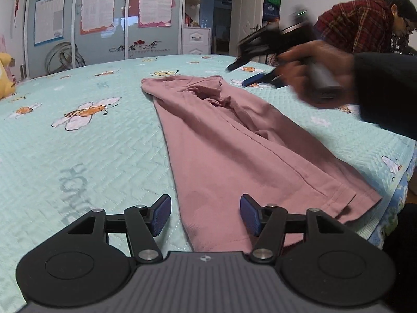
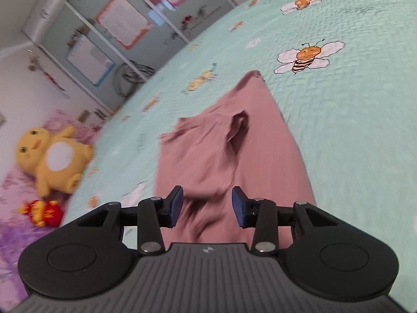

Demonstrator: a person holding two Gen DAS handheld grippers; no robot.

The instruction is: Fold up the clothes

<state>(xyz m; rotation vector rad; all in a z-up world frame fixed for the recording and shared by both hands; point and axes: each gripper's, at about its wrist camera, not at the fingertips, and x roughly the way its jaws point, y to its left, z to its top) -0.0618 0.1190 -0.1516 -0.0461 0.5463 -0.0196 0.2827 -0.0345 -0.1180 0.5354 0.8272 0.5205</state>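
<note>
A pink garment [image 1: 221, 143] lies folded lengthwise into a long strip on the mint bee-print bedspread [image 1: 91, 143]. Its hem is nearest me and its rumpled collar end lies farthest away. My left gripper [image 1: 206, 214] hovers open over the hem end, and its blue pads [image 1: 161, 214] press on nothing. In the left wrist view my right gripper [image 1: 242, 74] is blurred, held by a hand beyond the collar end on the right. Its own view shows the right gripper [image 2: 207, 204] open above the pink garment [image 2: 234, 143], with a wrinkled fold below the gap and no cloth pinched.
The bed's right edge [image 1: 401, 182] drops off close to the garment. A person in a plaid shirt [image 1: 359, 23] sits beyond the bed. A yellow plush duck [image 2: 49, 159] and a red toy [image 2: 43, 212] lie at the left. A wardrobe [image 1: 104, 26] with posters stands behind.
</note>
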